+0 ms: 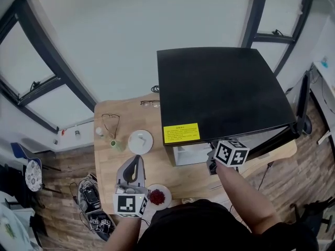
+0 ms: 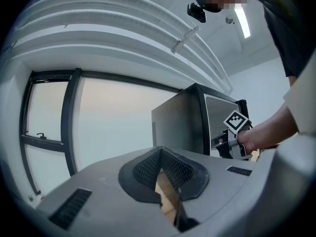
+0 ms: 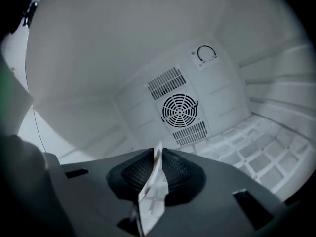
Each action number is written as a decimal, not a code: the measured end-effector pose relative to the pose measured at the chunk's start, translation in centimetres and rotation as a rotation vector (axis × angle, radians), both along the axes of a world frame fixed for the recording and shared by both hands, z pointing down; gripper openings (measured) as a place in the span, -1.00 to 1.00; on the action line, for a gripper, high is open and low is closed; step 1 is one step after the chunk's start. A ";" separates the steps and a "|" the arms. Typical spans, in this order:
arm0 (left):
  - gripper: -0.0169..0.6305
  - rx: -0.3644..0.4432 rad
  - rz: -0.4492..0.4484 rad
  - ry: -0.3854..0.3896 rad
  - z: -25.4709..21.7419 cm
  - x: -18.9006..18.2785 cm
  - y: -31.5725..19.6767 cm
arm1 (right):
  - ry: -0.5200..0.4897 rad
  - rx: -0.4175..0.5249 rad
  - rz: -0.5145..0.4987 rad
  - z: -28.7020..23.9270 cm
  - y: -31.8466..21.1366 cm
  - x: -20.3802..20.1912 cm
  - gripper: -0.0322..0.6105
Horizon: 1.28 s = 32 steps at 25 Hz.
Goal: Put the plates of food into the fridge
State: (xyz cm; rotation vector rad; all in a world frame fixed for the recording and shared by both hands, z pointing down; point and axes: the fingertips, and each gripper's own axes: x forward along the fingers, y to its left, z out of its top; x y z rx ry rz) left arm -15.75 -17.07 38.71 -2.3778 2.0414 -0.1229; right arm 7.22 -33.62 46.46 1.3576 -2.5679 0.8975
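Both tongs carried nothing. The left gripper [image 2: 160,171] had its jaws pressed together over the table's near edge. The right gripper [image 3: 157,154] reached inside the black fridge [image 1: 225,88], its jaws parted by a crack with the white shelf [image 3: 256,147] showing through. On the wooden table [image 1: 112,114], a plate of red food [image 1: 158,196] sat just beside the left gripper. A white round dish [image 1: 140,141] lay farther back.

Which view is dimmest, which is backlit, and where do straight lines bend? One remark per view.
Head view: the lens bows the window frames. Left gripper view: the bright window backlights the dark fridge. Right gripper view: dimmest, grey fridge interior, black corners.
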 end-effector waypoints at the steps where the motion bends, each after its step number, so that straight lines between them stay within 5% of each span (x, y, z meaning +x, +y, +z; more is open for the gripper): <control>1: -0.94 -0.001 -0.006 0.001 0.1 -0.1 0.1 | 0.055 0.009 -0.004 0.1 -0.2 -0.1 -0.73; 7: -0.94 -0.004 -0.027 -0.003 0.1 -0.3 0.1 | 0.325 0.079 -0.054 1.3 -0.8 0.0 -0.64; 11: -0.94 -0.007 -0.047 -0.005 0.0 -0.4 0.1 | 0.400 0.148 -0.090 0.4 -1.2 -0.3 -0.62; 23: -0.94 -0.004 -0.096 0.003 -0.1 -0.9 1.9 | 0.392 0.256 -0.043 -1.4 -1.7 1.4 -0.55; 32: -0.94 -0.011 -0.053 0.042 -0.2 -2.8 5.3 | 0.337 0.301 0.047 -3.7 3.3 2.9 -0.54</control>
